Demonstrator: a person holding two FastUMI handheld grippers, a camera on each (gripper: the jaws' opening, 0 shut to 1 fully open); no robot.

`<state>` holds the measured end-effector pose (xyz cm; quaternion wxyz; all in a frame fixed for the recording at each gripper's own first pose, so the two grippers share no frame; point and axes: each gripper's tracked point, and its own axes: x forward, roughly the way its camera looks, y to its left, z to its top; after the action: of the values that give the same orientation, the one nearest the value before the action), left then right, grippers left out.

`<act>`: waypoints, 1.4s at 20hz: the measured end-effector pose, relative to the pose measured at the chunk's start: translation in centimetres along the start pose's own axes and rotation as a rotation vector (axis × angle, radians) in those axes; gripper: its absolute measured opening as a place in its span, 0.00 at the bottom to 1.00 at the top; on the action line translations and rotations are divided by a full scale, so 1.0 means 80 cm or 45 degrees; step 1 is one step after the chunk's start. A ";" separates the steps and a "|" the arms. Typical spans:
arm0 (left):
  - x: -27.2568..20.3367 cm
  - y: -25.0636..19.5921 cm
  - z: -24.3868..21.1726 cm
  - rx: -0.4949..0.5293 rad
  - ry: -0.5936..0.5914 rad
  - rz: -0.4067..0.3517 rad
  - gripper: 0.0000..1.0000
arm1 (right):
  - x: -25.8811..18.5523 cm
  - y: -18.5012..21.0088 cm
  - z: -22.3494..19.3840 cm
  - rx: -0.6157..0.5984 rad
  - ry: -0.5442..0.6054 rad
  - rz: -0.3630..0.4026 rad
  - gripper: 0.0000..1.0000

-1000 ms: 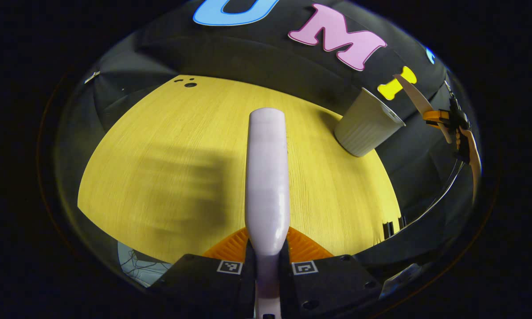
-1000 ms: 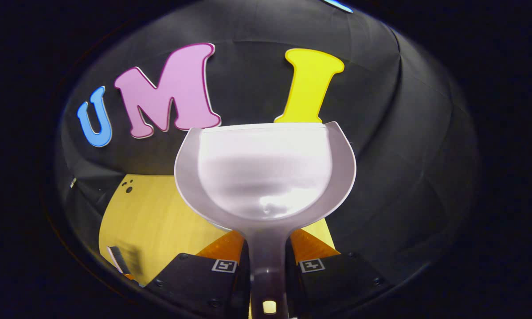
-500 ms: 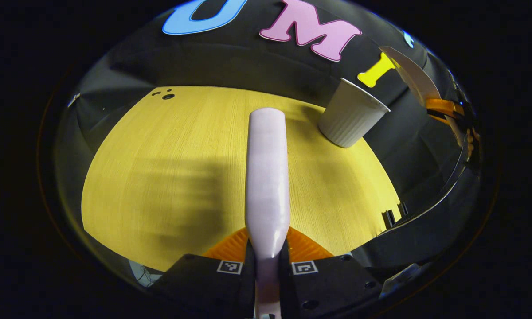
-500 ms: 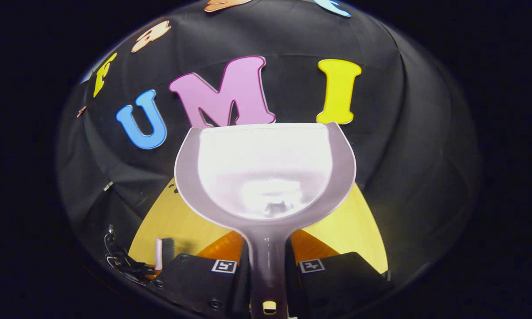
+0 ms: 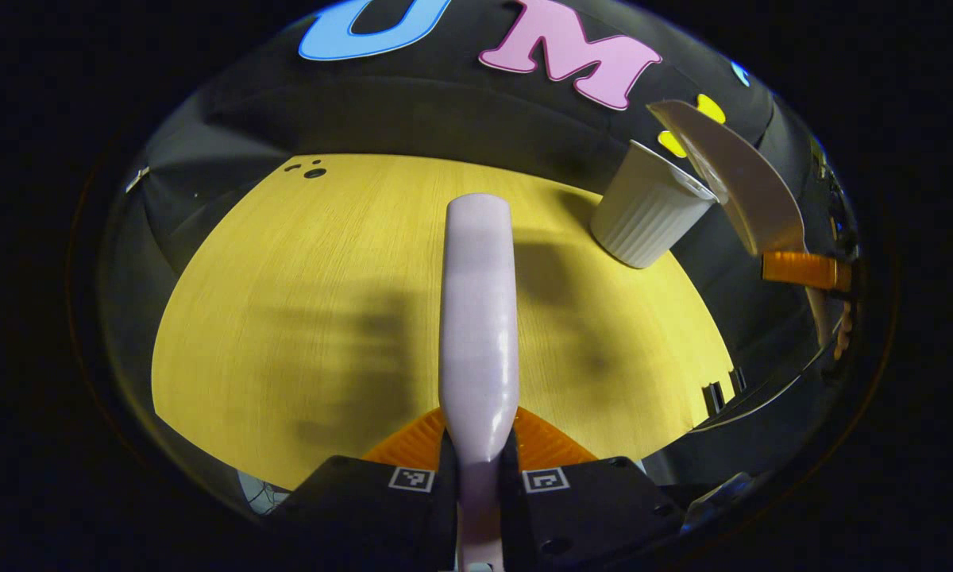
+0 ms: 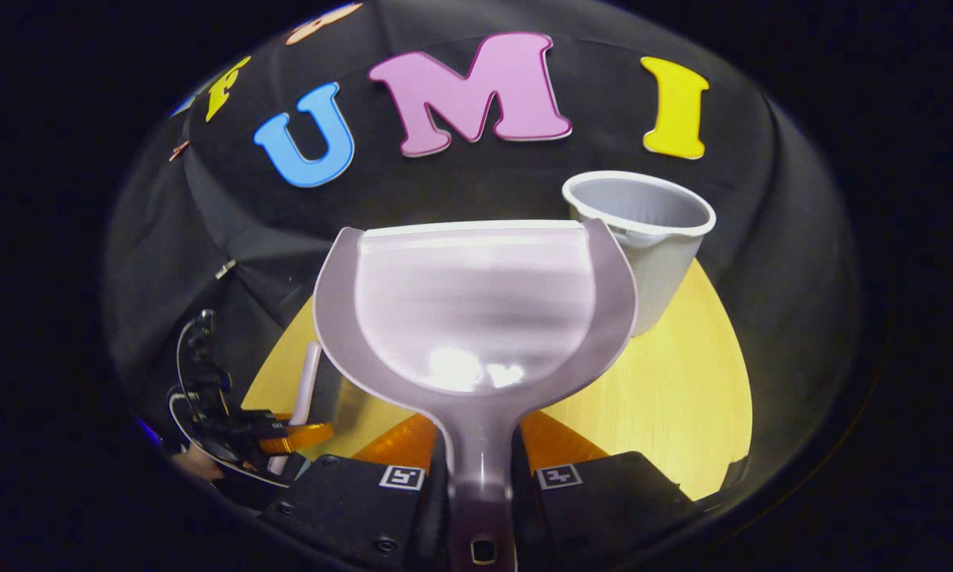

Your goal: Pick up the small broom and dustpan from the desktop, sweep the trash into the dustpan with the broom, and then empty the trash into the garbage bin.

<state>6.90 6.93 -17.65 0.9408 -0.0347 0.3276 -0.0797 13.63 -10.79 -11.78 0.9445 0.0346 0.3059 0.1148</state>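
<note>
Lilac plastic fills the lower centre of both views: your left gripper (image 5: 476, 477) has its jaws clenched on the broom (image 5: 479, 318), whose back points away over the yellow wood-grain tabletop (image 5: 286, 318), and your right gripper (image 6: 480, 477) has its jaws clenched on the handle of the dustpan (image 6: 476, 310). You hold the pan lifted and angled toward the grey garbage bin (image 6: 651, 238), which stands on the tabletop at the upper right of the right gripper view, just behind the pan's right wall, a likely line-up for tipping. The broom looks parked clear of the pour. In the left gripper view the bin (image 5: 647, 206) sits at the upper right, with the pan (image 5: 731, 175) raised beside and above its rim. A small pale glint low in the pan may be trash or glare; you cannot tell. Half a second ago the bin was absent from the right gripper view and the pan faced the booth wall; now the pan has swung so the bin has come into frame, and the pan is nearer its rim.
</note>
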 end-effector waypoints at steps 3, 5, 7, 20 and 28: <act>0.021 0.014 0.002 -0.021 0.049 0.030 0.26 | 0.048 -0.004 -0.055 -0.005 0.133 -0.009 0.36; 0.038 0.024 0.004 -0.022 0.096 0.055 0.26 | 0.072 -0.009 -0.084 -0.015 0.203 -0.024 0.33; 0.055 0.030 0.005 0.006 0.150 0.088 0.26 | 0.099 -0.021 -0.106 -0.042 0.262 -0.058 0.32; 0.125 0.066 0.001 0.152 0.391 0.308 0.28 | 0.174 -0.057 -0.168 -0.059 0.477 -0.198 0.37; 0.111 0.039 0.010 0.204 0.326 0.269 0.94 | 0.169 -0.041 -0.152 0.017 0.424 -0.144 1.00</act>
<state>14.66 8.46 -22.81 0.8943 0.0853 0.4392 -0.0100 17.79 -10.82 -29.80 0.8854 0.0040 0.4605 0.0634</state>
